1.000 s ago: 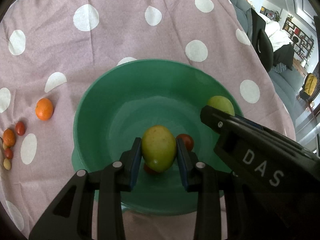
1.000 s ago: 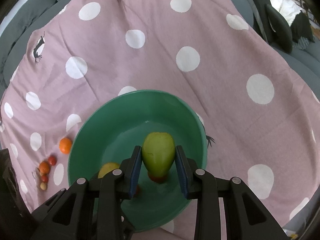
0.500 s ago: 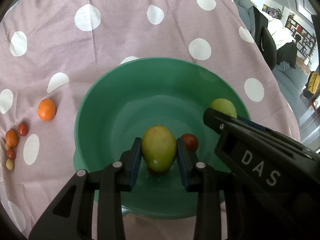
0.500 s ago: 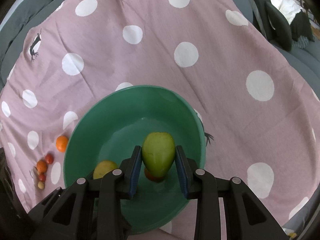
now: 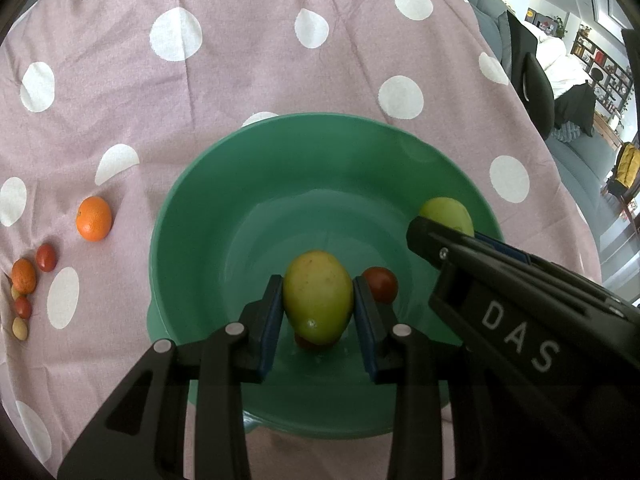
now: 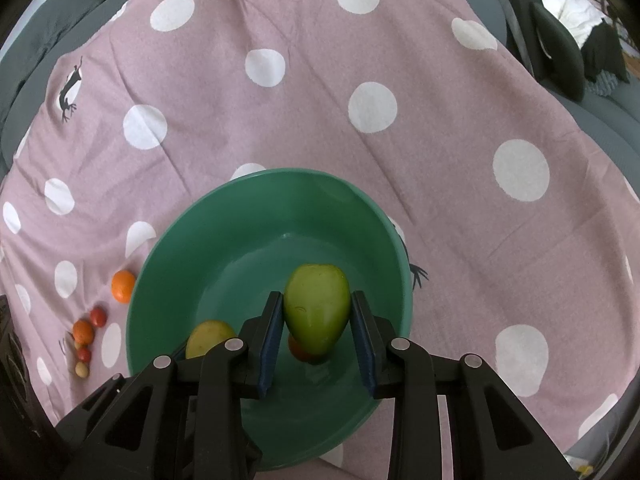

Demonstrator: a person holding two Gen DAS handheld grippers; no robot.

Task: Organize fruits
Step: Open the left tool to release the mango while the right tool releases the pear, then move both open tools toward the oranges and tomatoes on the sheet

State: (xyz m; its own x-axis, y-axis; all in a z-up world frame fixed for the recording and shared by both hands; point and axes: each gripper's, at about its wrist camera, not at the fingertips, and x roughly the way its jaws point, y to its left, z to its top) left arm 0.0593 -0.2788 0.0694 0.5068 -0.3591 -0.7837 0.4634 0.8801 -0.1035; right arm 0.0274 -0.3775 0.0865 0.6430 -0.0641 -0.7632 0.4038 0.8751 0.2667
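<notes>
Your left gripper point(image 5: 318, 312) clamps a yellow-green mango point(image 5: 318, 296) over the green bowl point(image 5: 192, 216); your right gripper point(image 6: 316, 316) pinches a green mango point(image 6: 316, 306) above the same bowl, near a small red fruit point(image 5: 382, 284).

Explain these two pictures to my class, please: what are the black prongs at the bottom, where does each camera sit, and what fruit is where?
There is no robot here. A person holds a two-finger gripper in each hand, and each gripper carries a wide-angle camera that looks forward along its fingers, so the black prongs are the gripper's own fingers.

In the left gripper's picture, it clamps a yellow-green fruit over a green bowl. The black piece marked DAS is the right gripper.

In the right gripper's picture, it clamps a green fruit over the same bowl.

A small red fruit lies in the bowl. On the spotted pink cloth lie an orange and a cluster of small fruits.
</notes>
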